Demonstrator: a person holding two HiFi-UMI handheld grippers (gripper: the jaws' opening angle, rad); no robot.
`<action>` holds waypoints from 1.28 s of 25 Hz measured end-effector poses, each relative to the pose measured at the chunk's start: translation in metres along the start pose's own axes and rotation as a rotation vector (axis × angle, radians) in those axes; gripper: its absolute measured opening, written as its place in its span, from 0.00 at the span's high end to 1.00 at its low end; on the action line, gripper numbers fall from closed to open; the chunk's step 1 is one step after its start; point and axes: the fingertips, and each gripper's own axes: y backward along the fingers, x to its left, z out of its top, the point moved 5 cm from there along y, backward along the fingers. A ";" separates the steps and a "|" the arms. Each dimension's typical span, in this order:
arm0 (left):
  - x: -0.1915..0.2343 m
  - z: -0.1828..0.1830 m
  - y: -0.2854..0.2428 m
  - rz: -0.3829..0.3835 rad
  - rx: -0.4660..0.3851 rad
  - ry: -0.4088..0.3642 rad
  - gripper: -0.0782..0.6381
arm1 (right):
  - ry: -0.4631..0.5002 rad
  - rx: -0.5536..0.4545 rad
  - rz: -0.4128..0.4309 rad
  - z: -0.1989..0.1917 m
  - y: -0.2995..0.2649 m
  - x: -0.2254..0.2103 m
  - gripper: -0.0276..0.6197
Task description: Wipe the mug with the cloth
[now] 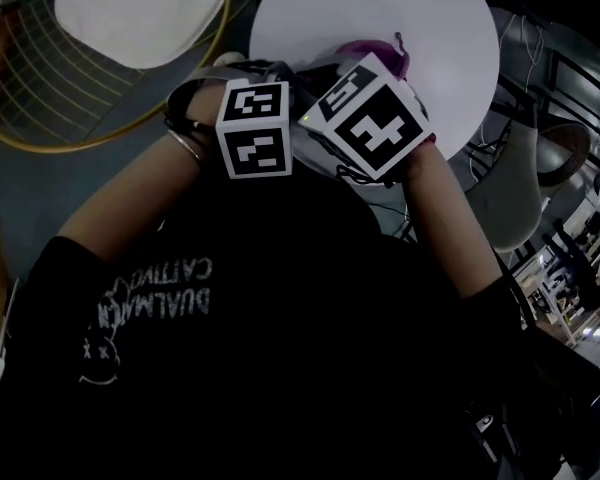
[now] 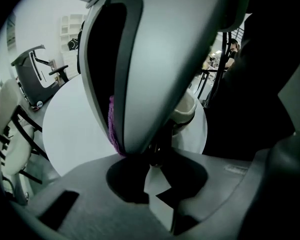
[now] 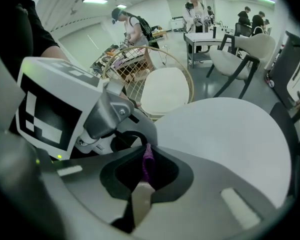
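Both grippers meet over the near edge of the round white table (image 1: 450, 28); the head view shows mostly their marker cubes, left (image 1: 254, 128) and right (image 1: 375, 118). A purple cloth (image 1: 380, 53) pokes out beyond them. My right gripper (image 3: 146, 176) is shut on that cloth (image 3: 148, 159), a thin purple fold between its pads. In the left gripper view the right gripper's grey body (image 2: 155, 59) fills the middle, with the cloth (image 2: 111, 124) along its edge. Behind it a cream mug (image 2: 185, 109) runs down into the mouth of my left gripper (image 2: 157, 169), which holds it; the pads are mostly hidden.
A wire-framed chair with a white cushion (image 1: 140, 8) stands beyond the table on the left. A grey chair (image 1: 540, 168) sits at the right. The right gripper view shows several people (image 3: 132, 26), tables and more chairs (image 3: 240, 54) in the background.
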 end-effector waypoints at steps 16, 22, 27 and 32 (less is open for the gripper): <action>-0.020 0.050 -0.004 0.028 0.092 0.004 0.80 | -0.018 -0.123 0.081 -0.033 0.040 0.012 0.92; -0.019 0.060 0.000 0.014 0.129 0.060 0.80 | -0.047 -0.064 0.060 -0.048 0.054 0.000 0.92; -0.010 0.059 0.012 0.034 0.141 0.081 0.80 | -0.097 -0.031 0.011 -0.041 0.065 -0.016 0.92; -0.009 0.052 0.008 0.062 0.170 0.091 0.80 | -0.113 -0.022 -0.034 -0.047 0.068 -0.025 0.92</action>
